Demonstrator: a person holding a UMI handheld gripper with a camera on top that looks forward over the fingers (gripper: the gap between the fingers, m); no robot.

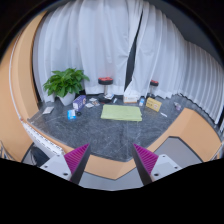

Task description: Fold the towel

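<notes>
Lying flat on the grey table [100, 135], the green towel [122, 114] sits well beyond the open, empty tongs [111, 159].

Yellow-green towel [121, 113], grey table [110, 138]

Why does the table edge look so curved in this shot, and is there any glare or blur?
Gripper view: the wide-angle lens bows the table edge and curtains; light is soft and even, no glare; the green towel is small yet distinct; the gripper jaws stand open, nothing between them.

towel [121, 113]: 1 | potted plant [66, 83]: 1 | red-lidded jars [106, 86]: 2 | blue cup [71, 114]: 1 | fingers [77, 158]: 2
</notes>
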